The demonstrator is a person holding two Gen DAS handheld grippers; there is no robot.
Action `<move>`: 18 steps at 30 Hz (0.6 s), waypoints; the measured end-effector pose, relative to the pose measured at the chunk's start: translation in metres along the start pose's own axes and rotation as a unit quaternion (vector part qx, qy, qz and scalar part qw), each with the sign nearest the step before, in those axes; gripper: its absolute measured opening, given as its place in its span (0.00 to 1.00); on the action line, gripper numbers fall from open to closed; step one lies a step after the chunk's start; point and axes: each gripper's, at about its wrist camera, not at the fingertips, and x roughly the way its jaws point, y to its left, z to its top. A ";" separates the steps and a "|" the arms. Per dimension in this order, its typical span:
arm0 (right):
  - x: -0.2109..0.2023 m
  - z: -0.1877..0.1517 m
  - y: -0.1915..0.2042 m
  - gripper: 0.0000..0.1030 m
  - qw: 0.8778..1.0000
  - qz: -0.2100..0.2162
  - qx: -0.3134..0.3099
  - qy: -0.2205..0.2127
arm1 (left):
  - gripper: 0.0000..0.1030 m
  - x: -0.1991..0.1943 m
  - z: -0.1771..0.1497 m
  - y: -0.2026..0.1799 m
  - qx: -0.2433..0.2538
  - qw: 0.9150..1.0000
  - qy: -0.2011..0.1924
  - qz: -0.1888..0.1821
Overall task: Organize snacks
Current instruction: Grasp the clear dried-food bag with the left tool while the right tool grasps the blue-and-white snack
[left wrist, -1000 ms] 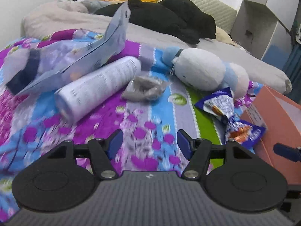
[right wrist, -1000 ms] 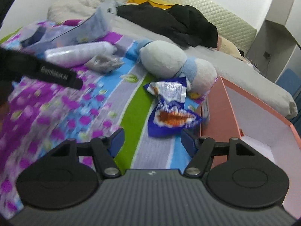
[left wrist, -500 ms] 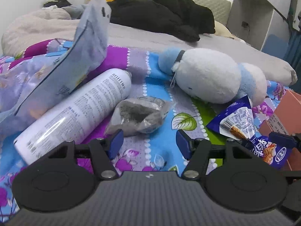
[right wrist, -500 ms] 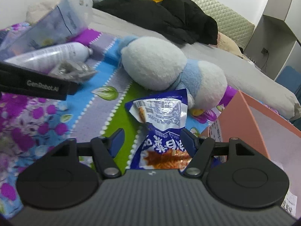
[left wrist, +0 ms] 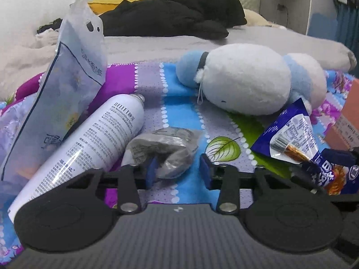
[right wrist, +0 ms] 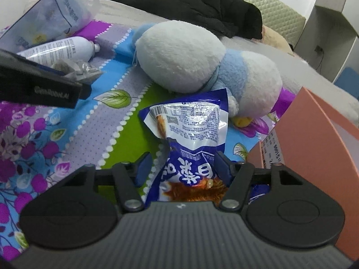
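Note:
A small clear packet with a dark grey snack [left wrist: 165,149] lies on the flowered bedspread, its near end between the open fingers of my left gripper [left wrist: 178,171]. A blue snack bag [right wrist: 193,139] lies between the open fingers of my right gripper [right wrist: 182,168], and also shows at the right of the left wrist view [left wrist: 298,132]. The pink box [right wrist: 314,141] stands open just right of the blue bag. The grey packet shows small in the right wrist view [right wrist: 76,68], behind the left gripper's body.
A white spray can [left wrist: 89,139] lies left of the grey packet, with a pale blue tissue pack [left wrist: 65,94] leaning behind it. A white and blue plush toy [right wrist: 202,60] lies behind the blue bag. Black clothes [left wrist: 175,15] lie far back on the bed.
Both grippers have moved forward and lower. The left one now has the grey packet between its fingers, the right one the blue bag. Both stay open.

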 end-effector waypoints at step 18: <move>-0.056 -0.002 -0.003 0.19 1.000 0.023 0.015 -0.008 | 0.24 -0.067 -0.012 -0.005 -0.024 0.999 0.014 -0.025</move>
